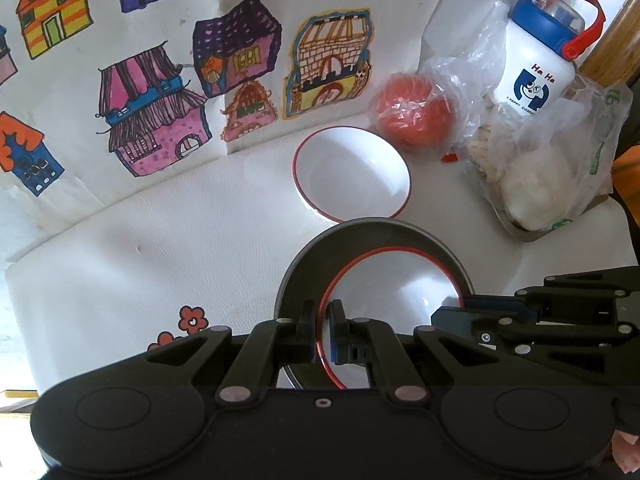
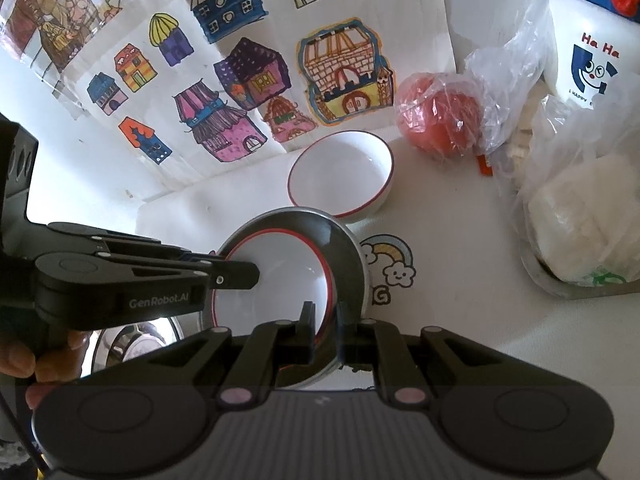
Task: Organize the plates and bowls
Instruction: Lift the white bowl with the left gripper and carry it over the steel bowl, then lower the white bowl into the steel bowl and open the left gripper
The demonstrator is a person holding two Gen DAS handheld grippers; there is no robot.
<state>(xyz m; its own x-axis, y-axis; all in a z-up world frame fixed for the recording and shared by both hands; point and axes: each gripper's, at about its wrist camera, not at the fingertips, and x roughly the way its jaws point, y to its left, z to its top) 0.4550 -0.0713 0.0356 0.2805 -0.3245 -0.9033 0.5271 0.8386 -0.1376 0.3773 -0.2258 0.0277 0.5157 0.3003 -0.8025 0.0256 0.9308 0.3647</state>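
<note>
A white bowl with a red rim (image 1: 394,300) sits on a dark grey plate (image 1: 312,268). My left gripper (image 1: 323,334) is shut on the bowl's near rim. In the right wrist view my right gripper (image 2: 325,320) is shut on the rims of the same bowl (image 2: 276,276) and plate (image 2: 344,248) together, on the right side. The left gripper (image 2: 240,274) reaches in from the left. A second white red-rimmed bowl (image 1: 352,172) stands just behind on the table; it also shows in the right wrist view (image 2: 340,172).
A bagged red tomato (image 1: 412,114), a white bottle with a blue lid (image 1: 536,52) and bagged food (image 1: 544,176) stand at the right. Drawings of houses (image 1: 160,112) cover the wall behind. A steel bowl (image 2: 136,340) lies at lower left.
</note>
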